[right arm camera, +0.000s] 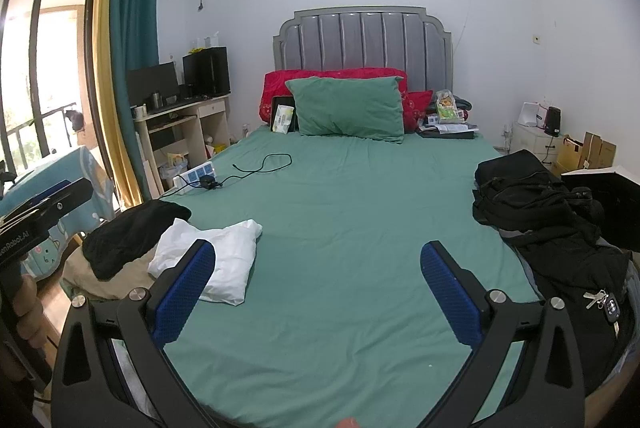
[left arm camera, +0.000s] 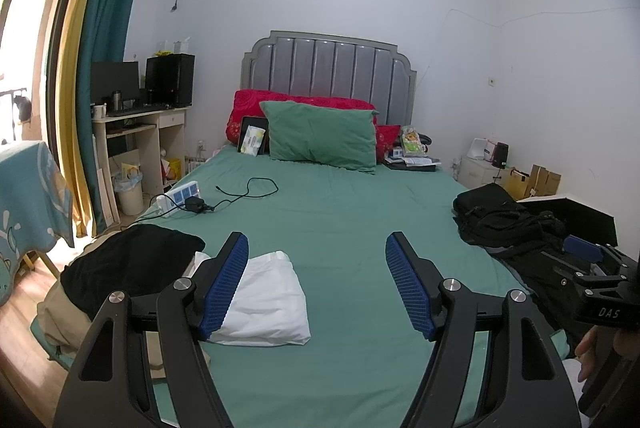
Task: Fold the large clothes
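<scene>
A folded white garment (left arm camera: 268,300) lies on the green bed sheet (left arm camera: 352,228) at the near left; it also shows in the right wrist view (right arm camera: 224,260). A folded black garment (left arm camera: 132,264) sits on a beige one (left arm camera: 64,316) at the bed's left corner, also seen in the right wrist view (right arm camera: 132,236). A dark heap of clothes (right arm camera: 572,248) lies at the right edge of the sheet (right arm camera: 340,228). My left gripper (left arm camera: 316,282) is open and empty above the sheet, its left finger over the white garment. My right gripper (right arm camera: 318,292) is open and empty above the bare sheet.
A black backpack (right arm camera: 516,184) lies on the right side, with keys (right arm camera: 604,304) on the dark clothes. A power strip with charger and cable (left arm camera: 188,198) lies at left. Pillows (left arm camera: 324,136) and clutter are at the headboard. A desk (left arm camera: 136,148) stands left of the bed.
</scene>
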Demonstrator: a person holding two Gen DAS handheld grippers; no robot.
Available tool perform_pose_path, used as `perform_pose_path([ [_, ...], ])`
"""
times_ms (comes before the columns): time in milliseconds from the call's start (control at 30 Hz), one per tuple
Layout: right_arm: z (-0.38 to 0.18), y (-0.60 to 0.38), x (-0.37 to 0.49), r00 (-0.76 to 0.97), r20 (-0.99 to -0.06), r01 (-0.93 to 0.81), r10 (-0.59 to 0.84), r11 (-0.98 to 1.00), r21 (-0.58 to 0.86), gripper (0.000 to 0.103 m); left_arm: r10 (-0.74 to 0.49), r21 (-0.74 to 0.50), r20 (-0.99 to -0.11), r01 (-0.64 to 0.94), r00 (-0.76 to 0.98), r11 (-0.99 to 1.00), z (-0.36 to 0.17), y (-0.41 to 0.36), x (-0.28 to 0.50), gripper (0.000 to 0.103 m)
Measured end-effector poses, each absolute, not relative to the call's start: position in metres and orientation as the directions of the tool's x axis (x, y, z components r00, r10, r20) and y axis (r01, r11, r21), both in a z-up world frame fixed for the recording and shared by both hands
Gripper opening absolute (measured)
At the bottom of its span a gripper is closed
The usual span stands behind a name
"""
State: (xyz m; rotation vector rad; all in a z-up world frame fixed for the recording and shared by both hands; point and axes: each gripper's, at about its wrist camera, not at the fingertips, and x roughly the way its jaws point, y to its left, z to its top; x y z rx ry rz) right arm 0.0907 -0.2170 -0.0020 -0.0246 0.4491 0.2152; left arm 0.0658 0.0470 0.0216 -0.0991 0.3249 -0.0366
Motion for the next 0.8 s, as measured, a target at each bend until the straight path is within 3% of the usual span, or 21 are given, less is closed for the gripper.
perform_pose_path([
  [800, -0.0016, -0.2164, 0.0894, 0.880, -0.430, -0.211, 0.201, 0.977, 0.024, 0.101, -0.060, -0.099, -0.317, 0.029, 0.947, 0.995, 0.0260, 0.0464, 0.0624, 0.074],
])
